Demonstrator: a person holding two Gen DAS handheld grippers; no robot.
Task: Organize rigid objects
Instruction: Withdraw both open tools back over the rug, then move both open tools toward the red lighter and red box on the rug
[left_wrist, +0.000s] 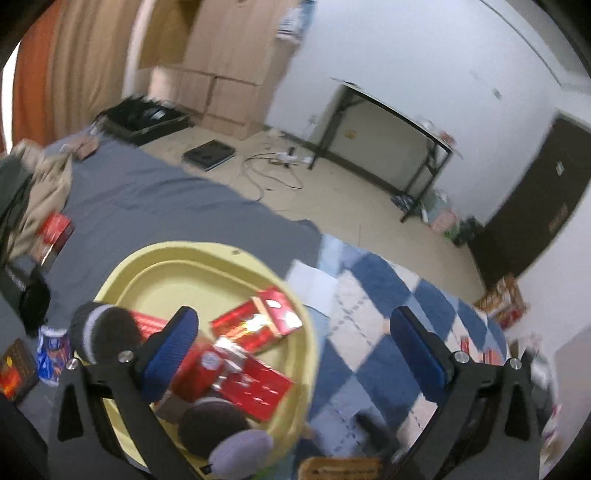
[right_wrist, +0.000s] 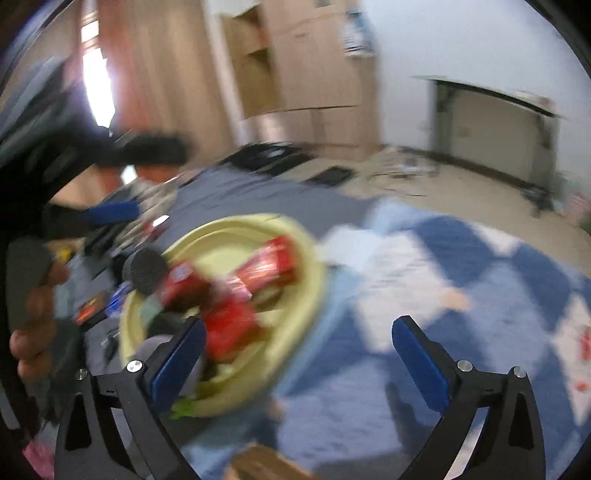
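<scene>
**Both grippers wide open above a yellow basin of red boxes**

The left gripper (left_wrist: 295, 350) has its blue-padded jaws spread wide with nothing between them; the right gripper (right_wrist: 299, 354) stands just as wide and empty. Only the sharper left wrist view shows what the yellow basin (left_wrist: 236, 254) holds: several red boxes (left_wrist: 258, 325), a red can (left_wrist: 201, 373) among them, and two dark foam-headed rollers (left_wrist: 107, 332) leaning over the rim. It also shows another red box (left_wrist: 55, 232) lying apart on the grey sheet (left_wrist: 147, 206), and a blue packet (left_wrist: 51, 350) beside the basin. The right wrist view is heavily blurred, yet it alone shows a person's hand (right_wrist: 33, 325) around the other gripper's handle at the left edge. In both views the basin sits where the grey sheet meets a blue-and-white checked mat (left_wrist: 388, 295).
</scene>
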